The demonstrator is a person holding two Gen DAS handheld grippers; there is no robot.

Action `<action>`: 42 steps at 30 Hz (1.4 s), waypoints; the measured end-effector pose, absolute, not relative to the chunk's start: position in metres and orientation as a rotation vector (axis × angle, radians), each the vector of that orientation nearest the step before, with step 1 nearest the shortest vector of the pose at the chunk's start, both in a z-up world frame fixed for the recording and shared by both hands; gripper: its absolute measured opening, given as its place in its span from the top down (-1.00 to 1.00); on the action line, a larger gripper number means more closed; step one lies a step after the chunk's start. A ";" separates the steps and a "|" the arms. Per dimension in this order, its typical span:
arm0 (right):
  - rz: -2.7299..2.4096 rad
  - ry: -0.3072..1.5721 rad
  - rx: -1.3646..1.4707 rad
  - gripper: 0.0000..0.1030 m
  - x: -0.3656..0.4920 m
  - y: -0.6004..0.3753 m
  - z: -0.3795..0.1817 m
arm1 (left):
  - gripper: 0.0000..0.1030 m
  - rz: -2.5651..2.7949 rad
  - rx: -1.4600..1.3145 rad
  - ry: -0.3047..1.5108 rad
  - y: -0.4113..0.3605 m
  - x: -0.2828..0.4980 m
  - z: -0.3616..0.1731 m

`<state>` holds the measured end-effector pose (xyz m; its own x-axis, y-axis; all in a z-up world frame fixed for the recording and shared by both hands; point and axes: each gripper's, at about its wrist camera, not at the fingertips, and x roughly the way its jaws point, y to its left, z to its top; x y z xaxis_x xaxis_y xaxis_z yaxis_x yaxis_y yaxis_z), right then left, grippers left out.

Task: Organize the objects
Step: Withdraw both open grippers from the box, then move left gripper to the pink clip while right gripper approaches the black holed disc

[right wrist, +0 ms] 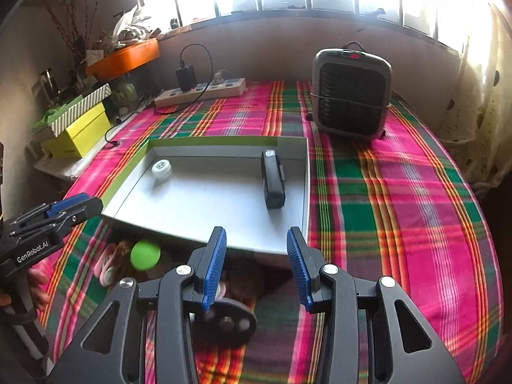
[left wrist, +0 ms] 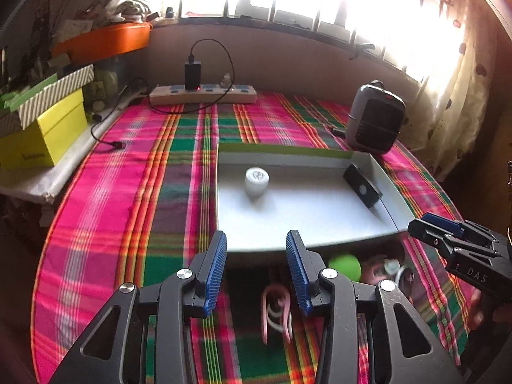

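Right now both sets of fingers are released with nothing between them, and I am reading everything off the shallow white tray [right wrist: 288,147] on the plaid-covered counter [right wrist: 400,192].

The loose things still to sort lie against the tray's near wall. A green ball [right wrist: 145,255] sits just outside that wall, with a pink looped cord [left wrist: 276,315] and a dark flat disc-like piece [right wrist: 228,321] beside it. In my judgement the ball is the likely next pick. It lies ahead and left of the right gripper [right wrist: 256,268], and ahead and right of the left gripper [left wrist: 256,272], so it falls between the two; I cannot tell which hand is nearer. The cord's long axis runs roughly straight away from the left fingers, toward the tray.

Already inside the tray are a white cylinder [left wrist: 256,180], standing near the far left corner, and a black box-shaped device [right wrist: 272,179] beside the right wall, long axis along that wall.

Only the right wrist view shows the dark disc piece, just under its own fingers. The left wrist view alone shows the cord's full loop; in the right view it is a pink blur beside the ball.
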<state>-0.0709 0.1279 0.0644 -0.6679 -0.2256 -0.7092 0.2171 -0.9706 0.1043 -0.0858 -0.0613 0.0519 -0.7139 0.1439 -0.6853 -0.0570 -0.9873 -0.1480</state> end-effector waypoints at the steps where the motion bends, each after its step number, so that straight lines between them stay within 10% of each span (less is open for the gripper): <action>1: -2.664 -0.018 1.136 0.21 -0.067 0.129 0.064 | 0.28 2.803 -1.147 -0.184 -0.061 -0.084 0.049; 42: -2.583 -0.085 1.218 0.02 -0.036 0.130 0.022 | 0.21 2.716 -1.283 -0.208 -0.053 -0.058 0.011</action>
<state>-0.0360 0.1304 0.0217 -0.6035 -0.2788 -0.7470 0.2291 -0.9580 0.1725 -0.0576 -0.0530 0.0110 -0.6299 0.1763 -0.7564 -0.0592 -0.9820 -0.1796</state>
